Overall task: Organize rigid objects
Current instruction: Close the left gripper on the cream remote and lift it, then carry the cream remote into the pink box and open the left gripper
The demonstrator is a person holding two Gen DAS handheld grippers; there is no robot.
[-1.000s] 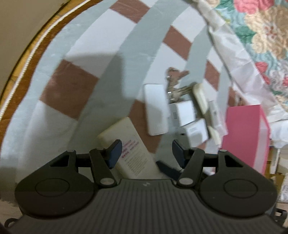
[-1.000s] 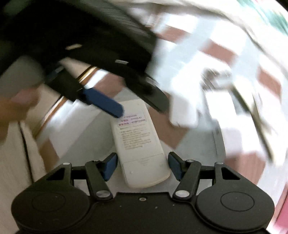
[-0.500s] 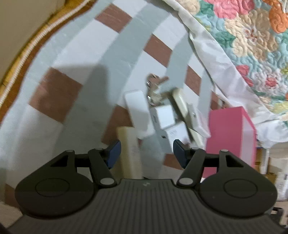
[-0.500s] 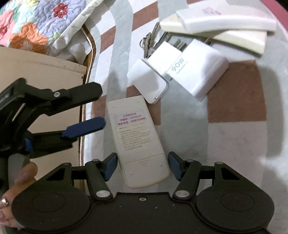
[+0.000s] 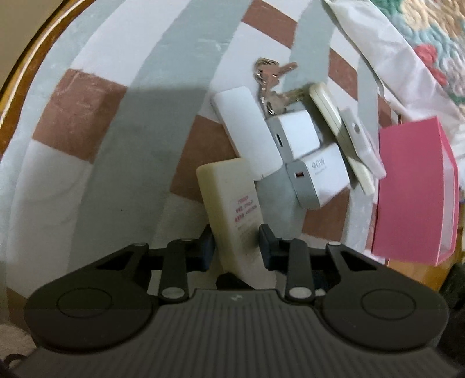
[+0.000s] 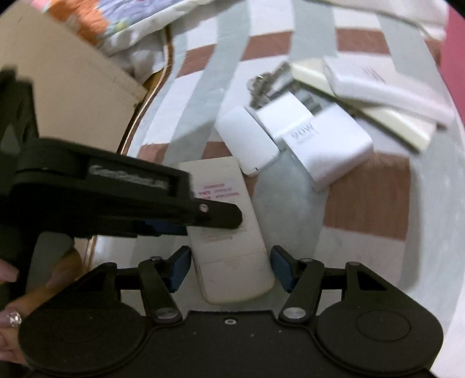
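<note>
While the cream remote control (image 5: 232,215) lies label-up on the checked cloth (image 5: 122,151), both sets of jaws bracket it. The left gripper (image 5: 237,244) has its jaws pressed against the remote's two long sides, clamped on its near half; seen from the right wrist, that same left gripper (image 6: 186,221) reaches in across the remote's middle (image 6: 229,232). The right gripper (image 6: 231,269) straddles the remote's near end with jaws parted, a thin gap showing on each side.

Touching the remote's far end is a flat white case (image 5: 247,130), and packed just beyond it are a small white charger (image 5: 296,133), a 90W charger (image 5: 319,177), a bunch of keys (image 5: 270,84) and two stacked slim remotes (image 5: 348,136). A pink box (image 5: 415,192) stands at the cloth's right edge, just beside the stack.

Open cloth stretches left of the remote toward the wood-trimmed left edge (image 5: 26,72). A floral quilt (image 6: 122,20) drapes over the far edge.
</note>
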